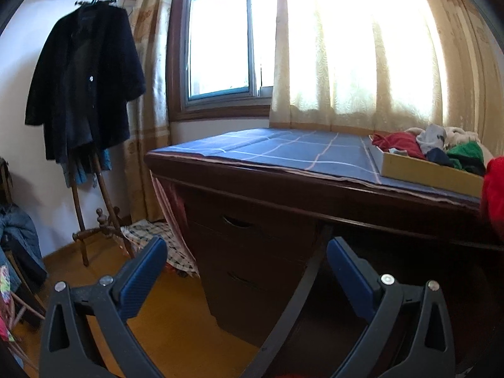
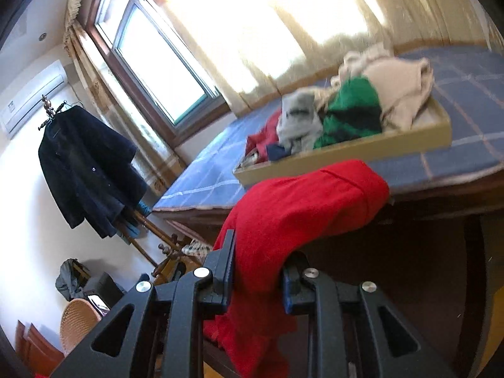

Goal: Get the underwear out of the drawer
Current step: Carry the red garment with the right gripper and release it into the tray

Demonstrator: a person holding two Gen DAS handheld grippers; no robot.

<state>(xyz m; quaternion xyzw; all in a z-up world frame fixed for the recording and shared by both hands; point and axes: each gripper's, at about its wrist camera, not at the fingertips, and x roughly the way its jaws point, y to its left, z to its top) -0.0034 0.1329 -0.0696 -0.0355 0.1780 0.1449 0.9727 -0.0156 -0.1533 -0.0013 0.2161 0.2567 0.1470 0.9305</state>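
Nearest the right wrist camera, the right tongs (image 2: pixel 258 271) are clamped on a red garment (image 2: pixel 302 208), presumably the underwear; its cloth is pinched between the two black jaws and drapes below them and up over the front edge of the counter (image 2: pixel 472 154). In the left wrist view only a red edge of the same garment shows at the right margin.

The left tongs (image 1: pixel 247 263) stand wide apart with nothing between their blue pads (image 1: pixel 141 278), held in front of the dark wooden counter's front, level with its closed built-in drawers (image 1: pixel 249 242).

On the counter top lies a blue checked cloth (image 1: pixel 283 148). Toward the counter's right end, close to its front edge, sits a shallow tan drawer (image 2: pixel 346 154) taken out and resting on the cloth. It holds a heap of clothing: a red piece (image 2: pixel 267 135) at its left end, a grey piece (image 2: pixel 299 123), a green and dark striped piece (image 2: pixel 352 110) in the middle, and a beige piece (image 2: pixel 400 85) at the right end. The held garment is outside this drawer, just in front of its front wall.

Beyond the counter's left end, a dark coat (image 1: pixel 85 85) hangs on a wooden stand (image 1: pixel 91 217) on the wood floor (image 1: pixel 173 324). Behind the counter are a window (image 1: pixel 220 41) and pale curtains (image 1: pixel 362 50), brightly backlit.
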